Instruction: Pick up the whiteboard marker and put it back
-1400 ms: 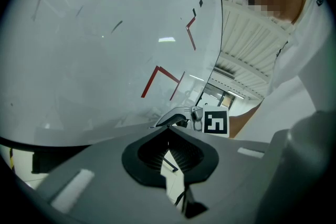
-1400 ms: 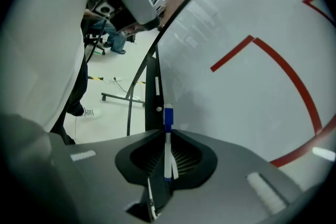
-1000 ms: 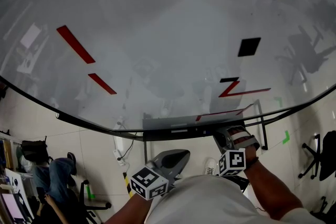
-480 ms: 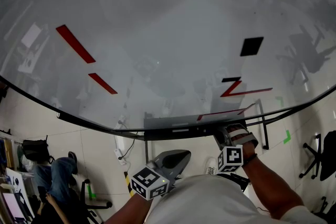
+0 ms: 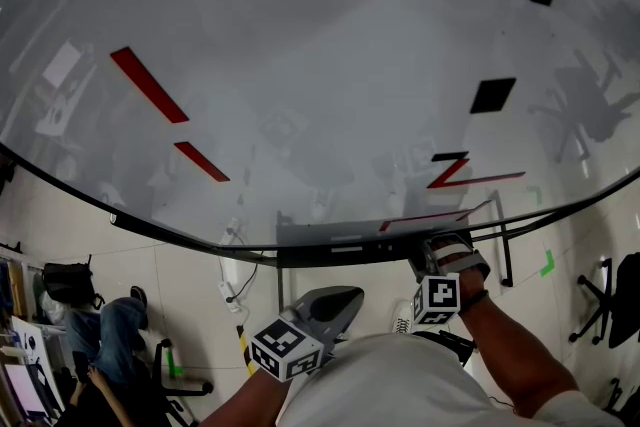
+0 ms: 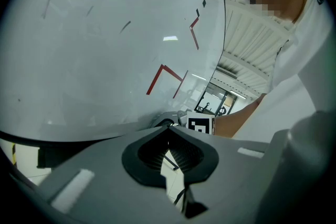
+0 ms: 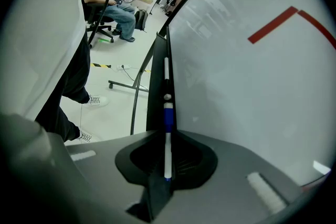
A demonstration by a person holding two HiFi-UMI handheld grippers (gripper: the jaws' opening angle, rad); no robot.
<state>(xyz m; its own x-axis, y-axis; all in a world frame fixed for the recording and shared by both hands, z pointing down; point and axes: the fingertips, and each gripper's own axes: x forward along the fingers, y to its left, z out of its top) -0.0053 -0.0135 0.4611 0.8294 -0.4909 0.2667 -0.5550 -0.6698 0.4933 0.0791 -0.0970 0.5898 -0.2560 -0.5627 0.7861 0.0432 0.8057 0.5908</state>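
Observation:
My right gripper [image 7: 167,152] is shut on the whiteboard marker [image 7: 168,136], a thin white pen with a blue band that points away along the tray. The dark tray [image 7: 156,93] runs along the lower edge of the whiteboard [image 7: 247,86], and the marker's far end hangs just over it. In the head view the right gripper [image 5: 441,255] sits at the tray [image 5: 340,240], and the marker is hidden there. My left gripper [image 5: 340,297] hangs lower, off the board, jaws together and holding nothing [image 6: 169,128].
Red strips [image 5: 150,85] and black squares [image 5: 493,95] sit on the whiteboard. A white stick-like thing [image 7: 166,73] lies farther along the tray. On the floor are the board's stand legs [image 7: 128,84], cables [image 5: 232,280], a seated person [image 5: 105,330] and office chairs [image 5: 600,300].
My right gripper has sunk a little toward the tray with the marker still in it. The left gripper has stayed where it was.

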